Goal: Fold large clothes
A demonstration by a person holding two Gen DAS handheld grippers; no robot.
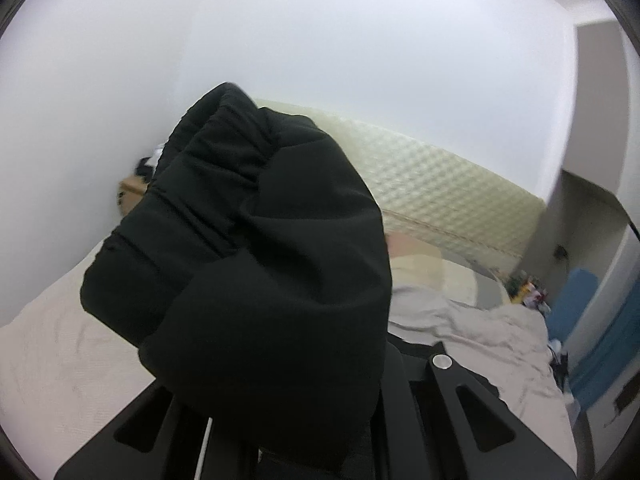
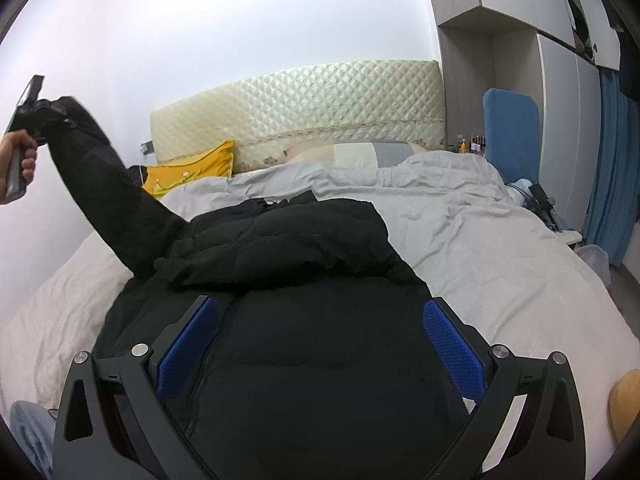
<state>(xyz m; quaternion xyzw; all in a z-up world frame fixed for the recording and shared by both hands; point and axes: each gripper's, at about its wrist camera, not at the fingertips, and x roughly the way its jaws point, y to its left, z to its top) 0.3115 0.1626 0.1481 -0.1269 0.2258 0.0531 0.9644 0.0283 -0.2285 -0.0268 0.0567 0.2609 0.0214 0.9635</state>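
A black puffer jacket (image 2: 304, 280) lies spread on the bed, its body under my right gripper. My right gripper (image 2: 320, 320) is open, its blue pads (image 2: 452, 344) wide apart just above the jacket's lower part. My left gripper (image 2: 36, 120) is raised at the far left of the right wrist view and is shut on the jacket's sleeve (image 2: 108, 184), which it holds up off the bed. In the left wrist view the bunched sleeve cuff (image 1: 256, 248) fills the middle and hides the fingertips.
The bed has a grey-white duvet (image 2: 480, 232), a quilted cream headboard (image 2: 304, 108), a yellow pillow (image 2: 192, 168) and a patchwork pillow (image 2: 360, 154). A wardrobe (image 2: 560, 80), a blue chair (image 2: 510, 128) and blue curtain (image 2: 612, 168) stand at the right.
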